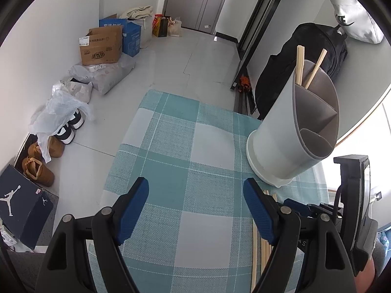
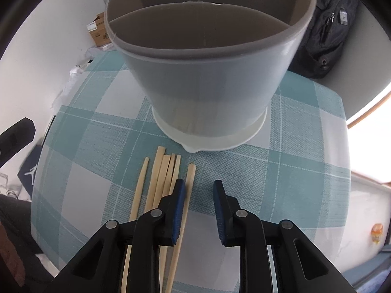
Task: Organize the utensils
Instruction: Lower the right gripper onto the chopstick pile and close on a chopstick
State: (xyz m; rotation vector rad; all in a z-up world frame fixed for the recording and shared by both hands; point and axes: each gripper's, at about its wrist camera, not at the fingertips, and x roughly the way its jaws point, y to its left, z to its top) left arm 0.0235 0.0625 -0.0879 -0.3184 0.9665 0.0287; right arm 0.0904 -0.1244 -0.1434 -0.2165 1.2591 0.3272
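Observation:
A grey utensil holder [image 1: 281, 134] with divided compartments stands on the teal checked tablecloth [image 1: 171, 146]. Two wooden chopsticks [image 1: 299, 66] stick out of its far compartment. In the right wrist view the holder [image 2: 207, 73] looms just ahead, and its near compartment looks empty. Several loose chopsticks [image 2: 158, 178] lie side by side on the cloth [image 2: 293, 171] in front of it. My right gripper [image 2: 199, 182] hovers low over them with its jaws narrowly apart. The rightmost chopstick [image 2: 190, 171] runs along the inner edge of its left finger, not pinched. My left gripper [image 1: 195, 182] stands wide open over bare cloth, holding nothing.
The small table ends just past the holder and on the left. On the floor to the left are cardboard boxes [image 1: 100, 48], plastic bags, shoes [image 1: 70, 127] and a dark shoe box [image 1: 22, 202]. A black backpack [image 1: 312, 56] leans behind the holder.

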